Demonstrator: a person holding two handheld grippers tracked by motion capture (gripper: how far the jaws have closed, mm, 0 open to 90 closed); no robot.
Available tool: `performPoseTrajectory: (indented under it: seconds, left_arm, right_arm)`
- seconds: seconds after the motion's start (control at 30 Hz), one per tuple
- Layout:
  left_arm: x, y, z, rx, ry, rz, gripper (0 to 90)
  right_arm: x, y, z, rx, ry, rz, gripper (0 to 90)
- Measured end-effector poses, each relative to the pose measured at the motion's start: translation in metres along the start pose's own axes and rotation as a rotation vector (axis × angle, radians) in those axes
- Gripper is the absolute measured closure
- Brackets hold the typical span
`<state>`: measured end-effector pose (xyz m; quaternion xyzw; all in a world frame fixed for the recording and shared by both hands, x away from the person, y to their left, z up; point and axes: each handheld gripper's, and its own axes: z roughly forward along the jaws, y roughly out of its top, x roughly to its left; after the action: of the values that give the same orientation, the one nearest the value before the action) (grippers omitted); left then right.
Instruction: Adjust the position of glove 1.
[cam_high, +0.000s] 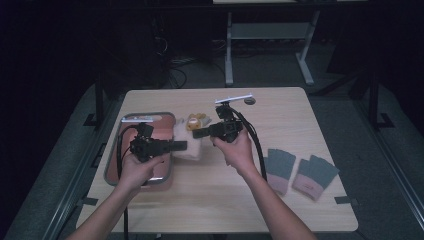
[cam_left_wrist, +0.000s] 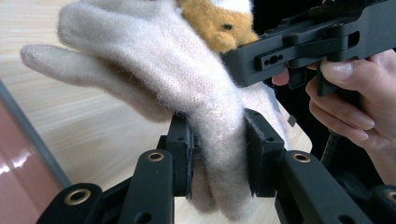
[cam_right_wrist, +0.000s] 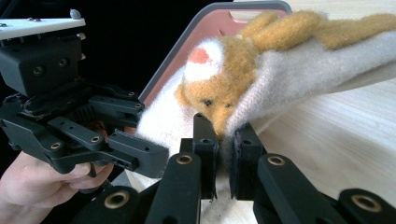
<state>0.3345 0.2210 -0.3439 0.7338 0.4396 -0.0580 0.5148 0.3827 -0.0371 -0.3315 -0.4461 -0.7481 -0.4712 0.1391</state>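
Observation:
A cream woolly glove (cam_high: 188, 148) hangs above the table (cam_high: 280, 107) between my two grippers. An orange plush animal face (cam_high: 196, 121) sits at its top. In the left gripper view, my left gripper (cam_left_wrist: 217, 140) is shut on a lower fold of the glove (cam_left_wrist: 154, 60), its fingers spreading to the left. My right gripper (cam_right_wrist: 226, 140) is shut on the glove's cream edge (cam_right_wrist: 308, 70), just under the orange face (cam_right_wrist: 233, 79). In the high view, the left gripper (cam_high: 180, 145) and right gripper (cam_high: 197, 133) point at each other, tips close together.
A pink tray with a grey rim (cam_high: 114, 152) lies at the table's left, under my left hand. Two grey and pink fingerless gloves (cam_high: 280, 167) (cam_high: 314, 176) lie flat at the right. A white strip and a small dark disc (cam_high: 250, 100) rest near the far edge.

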Motion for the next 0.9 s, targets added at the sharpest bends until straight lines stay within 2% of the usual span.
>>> performPoseTrajectory:
  seconds: [0.23, 0.6, 0.9]
  left_arm:
    - [0.002, 0.003, -0.010, -0.005, 0.009, 0.012, 66.6]
    - [0.006, 0.006, -0.024, -0.023, 0.025, 0.013, 66.5]
    - [0.013, 0.006, -0.042, -0.037, 0.043, 0.004, 66.5]
  right_arm:
    - [0.008, 0.007, 0.005, 0.004, 0.005, -0.011, 83.0]
    - [0.018, 0.016, 0.015, 0.003, 0.021, -0.025, 82.9]
    - [0.027, 0.023, 0.028, 0.011, 0.040, -0.029, 83.0]
